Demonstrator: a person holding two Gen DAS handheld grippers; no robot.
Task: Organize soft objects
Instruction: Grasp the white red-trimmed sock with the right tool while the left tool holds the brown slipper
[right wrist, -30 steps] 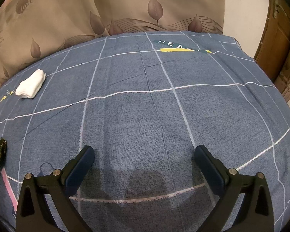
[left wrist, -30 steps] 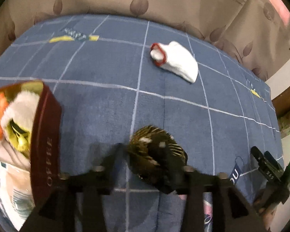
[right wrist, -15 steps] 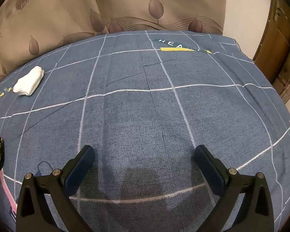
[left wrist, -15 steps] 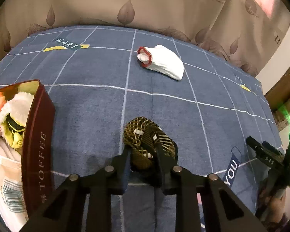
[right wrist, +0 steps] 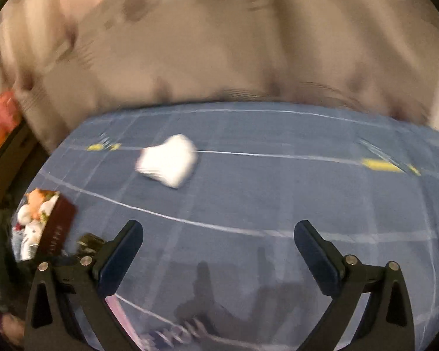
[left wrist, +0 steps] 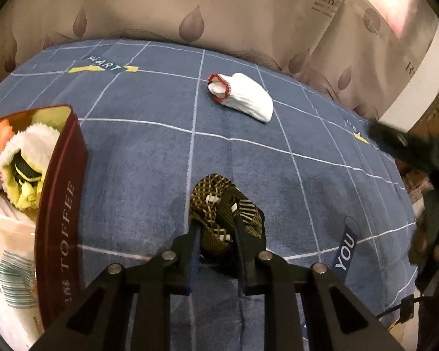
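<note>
Left hand-held gripper point(left wrist: 215, 228) is clamped on the brown checked fabric bundle point(left wrist: 224, 204) at lower centre; right hand-held gripper point(right wrist: 218, 247) stands apart, empty, over the blue grid-lined bedsheet point(right wrist: 278, 193).

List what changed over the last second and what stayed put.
The left gripper closed its fingers onto the dark patterned cloth, which had sat loose between them. The right gripper, open and empty, swung left, so the white sock and the toffee box entered its view. The white sock, the box and its contents stayed put.
</note>
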